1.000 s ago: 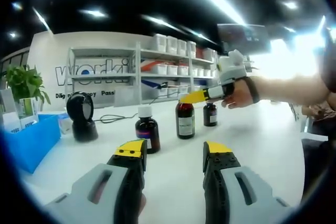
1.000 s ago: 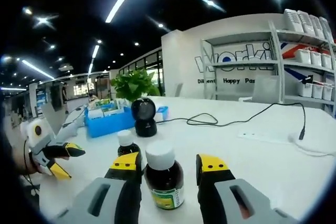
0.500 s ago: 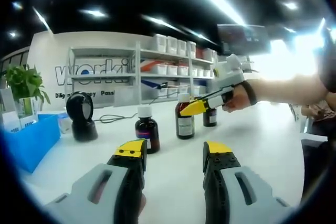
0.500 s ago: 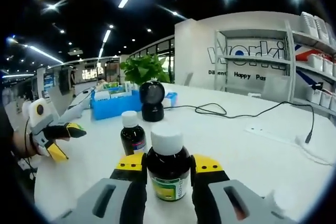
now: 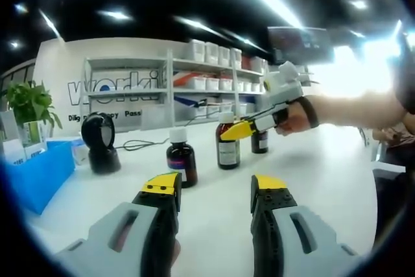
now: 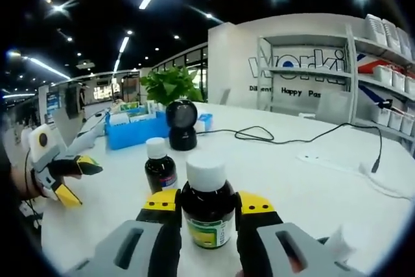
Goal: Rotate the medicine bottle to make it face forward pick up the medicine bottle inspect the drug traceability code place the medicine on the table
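Note:
A brown medicine bottle (image 6: 207, 215) with a white cap and a green-edged label stands between my right gripper's (image 6: 207, 202) yellow-tipped jaws, which are shut on its body. In the left gripper view the same bottle (image 5: 227, 150) sits mid-table with the right gripper (image 5: 237, 129) reaching in from the right, held by a hand. I cannot tell whether the bottle's base touches the white table (image 5: 324, 180). My left gripper (image 5: 214, 186) is open over bare table, short of a second brown bottle (image 5: 181, 160). A third bottle (image 5: 259, 141) stands behind.
A black scanner (image 6: 181, 124) stands by a blue bin (image 6: 133, 135), with a potted plant (image 6: 170, 85) behind them. A black cable (image 6: 311, 141) runs across the far table. Shelves (image 5: 194, 89) with white boxes line the back wall. My left gripper (image 6: 65, 176) shows at the left edge.
A second ago the right jaws stood apart around the bottle; they have since shut on it. The left gripper has stayed put.

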### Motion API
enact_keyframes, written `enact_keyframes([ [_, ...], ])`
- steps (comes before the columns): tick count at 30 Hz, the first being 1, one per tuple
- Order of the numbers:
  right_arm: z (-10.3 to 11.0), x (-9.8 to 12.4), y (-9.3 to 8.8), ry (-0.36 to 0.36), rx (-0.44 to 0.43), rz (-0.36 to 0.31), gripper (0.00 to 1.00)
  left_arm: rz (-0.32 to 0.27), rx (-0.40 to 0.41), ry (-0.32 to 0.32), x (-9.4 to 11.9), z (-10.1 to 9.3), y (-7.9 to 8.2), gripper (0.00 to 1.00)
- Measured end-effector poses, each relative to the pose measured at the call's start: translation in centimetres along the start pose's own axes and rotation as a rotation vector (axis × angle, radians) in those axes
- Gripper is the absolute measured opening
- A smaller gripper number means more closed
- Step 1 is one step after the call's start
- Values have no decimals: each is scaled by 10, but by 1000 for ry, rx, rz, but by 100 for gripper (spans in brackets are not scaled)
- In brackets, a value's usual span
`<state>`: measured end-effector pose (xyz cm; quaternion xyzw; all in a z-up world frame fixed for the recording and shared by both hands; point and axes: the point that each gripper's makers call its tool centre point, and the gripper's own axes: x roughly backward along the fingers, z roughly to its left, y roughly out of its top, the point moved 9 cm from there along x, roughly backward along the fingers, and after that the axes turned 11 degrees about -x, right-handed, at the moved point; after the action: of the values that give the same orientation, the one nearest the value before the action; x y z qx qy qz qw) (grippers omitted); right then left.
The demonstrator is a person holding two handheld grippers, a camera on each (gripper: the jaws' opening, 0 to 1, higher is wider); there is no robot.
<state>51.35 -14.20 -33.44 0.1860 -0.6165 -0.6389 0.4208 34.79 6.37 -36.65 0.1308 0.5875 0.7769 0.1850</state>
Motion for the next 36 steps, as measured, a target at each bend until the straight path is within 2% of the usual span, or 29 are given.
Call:
enact_keyframes([
  [22, 18, -6, -2, -272, -72, -50, 27, -1, 3, 2, 0, 0, 0, 33],
  [30, 18, -6, -3, -289, -82, -60, 28, -2, 1, 1, 0, 0, 0, 33],
  [36, 19, -4, -5, -274, -60, -63, 28, -2, 1, 3, 0, 1, 0, 33],
])
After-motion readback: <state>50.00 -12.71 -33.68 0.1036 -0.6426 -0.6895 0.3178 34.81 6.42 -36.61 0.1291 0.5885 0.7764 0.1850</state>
